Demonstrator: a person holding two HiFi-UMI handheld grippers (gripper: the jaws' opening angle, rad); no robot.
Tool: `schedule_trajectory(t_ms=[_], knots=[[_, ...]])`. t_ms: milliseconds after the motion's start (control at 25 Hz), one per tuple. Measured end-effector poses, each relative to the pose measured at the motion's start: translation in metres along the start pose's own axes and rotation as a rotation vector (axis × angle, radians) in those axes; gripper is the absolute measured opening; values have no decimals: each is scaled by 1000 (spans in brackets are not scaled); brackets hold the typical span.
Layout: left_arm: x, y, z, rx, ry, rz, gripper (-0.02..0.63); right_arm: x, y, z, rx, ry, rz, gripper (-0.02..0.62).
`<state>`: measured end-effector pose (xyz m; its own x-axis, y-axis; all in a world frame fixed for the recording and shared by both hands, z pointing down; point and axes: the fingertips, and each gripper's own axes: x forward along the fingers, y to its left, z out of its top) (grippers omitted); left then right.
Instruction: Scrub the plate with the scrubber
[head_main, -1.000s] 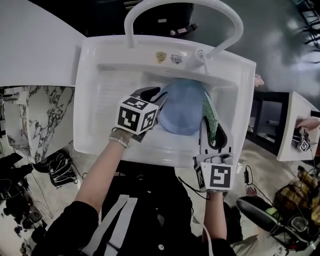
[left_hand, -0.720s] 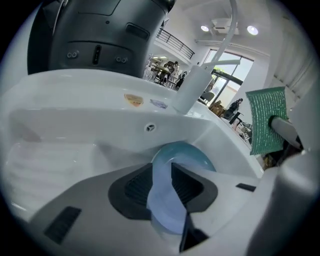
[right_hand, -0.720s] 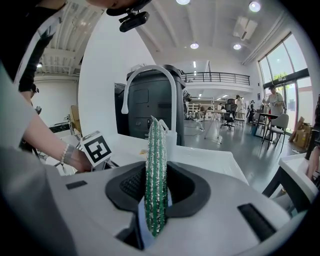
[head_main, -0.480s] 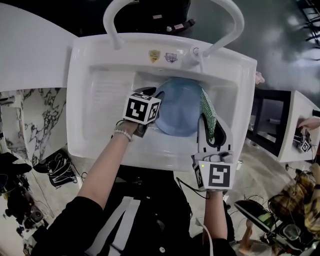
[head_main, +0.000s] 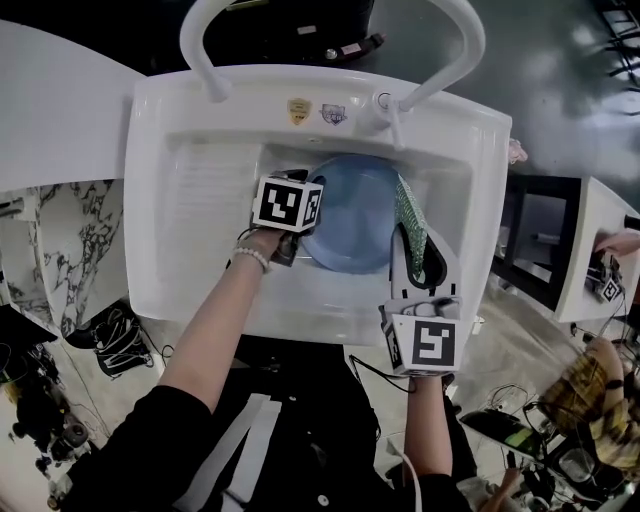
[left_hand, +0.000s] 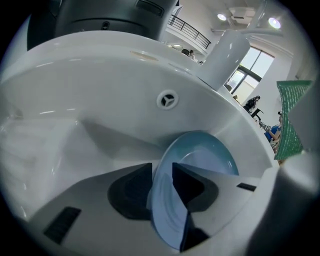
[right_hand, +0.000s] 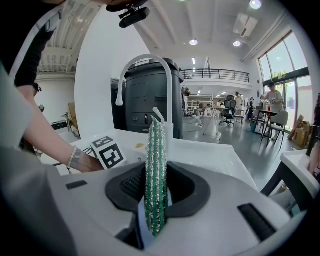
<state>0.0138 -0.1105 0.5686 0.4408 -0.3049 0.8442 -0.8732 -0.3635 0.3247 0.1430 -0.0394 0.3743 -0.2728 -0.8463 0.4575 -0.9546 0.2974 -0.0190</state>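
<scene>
A light blue plate (head_main: 355, 215) stands tilted in the white sink (head_main: 200, 290). My left gripper (head_main: 308, 218) holds its left rim. In the left gripper view the rim (left_hand: 200, 160) runs between the two dark pads of that gripper (left_hand: 162, 185); its jaws are opening, with the pads still against the rim. My right gripper (head_main: 415, 255) is shut on a green scrubber (head_main: 408, 215), which stands on edge beside the plate's right rim. In the right gripper view the scrubber (right_hand: 156, 165) sticks up from that gripper (right_hand: 156, 197).
The faucet (head_main: 385, 105) sits at the sink's back edge, just behind the plate. A white arched rail (head_main: 470, 50) spans over the sink's back. A drain hole (left_hand: 168, 99) shows in the far basin wall. Marble floor and cables lie to the left.
My left gripper has moved a little farther into the basin, still at the plate's left rim. The right gripper with the scrubber has stayed beside the right rim.
</scene>
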Motion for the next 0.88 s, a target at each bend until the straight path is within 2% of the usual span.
schedule_trajectory(t_ms=[200,320,600,880], knots=[[5,4,-1,-30,5,1,117,11,-4,-8,-9,14,0,92],[4,7,-1,-34,10,12,54,21,-6,-14,-21,29,6,92],[-5,1,0,21,28,-18,40,48,-7,-35,-102,92,7,92],[-12,-3,1,21,37,-63,34,74,-3,-56,-145,143,6,92]])
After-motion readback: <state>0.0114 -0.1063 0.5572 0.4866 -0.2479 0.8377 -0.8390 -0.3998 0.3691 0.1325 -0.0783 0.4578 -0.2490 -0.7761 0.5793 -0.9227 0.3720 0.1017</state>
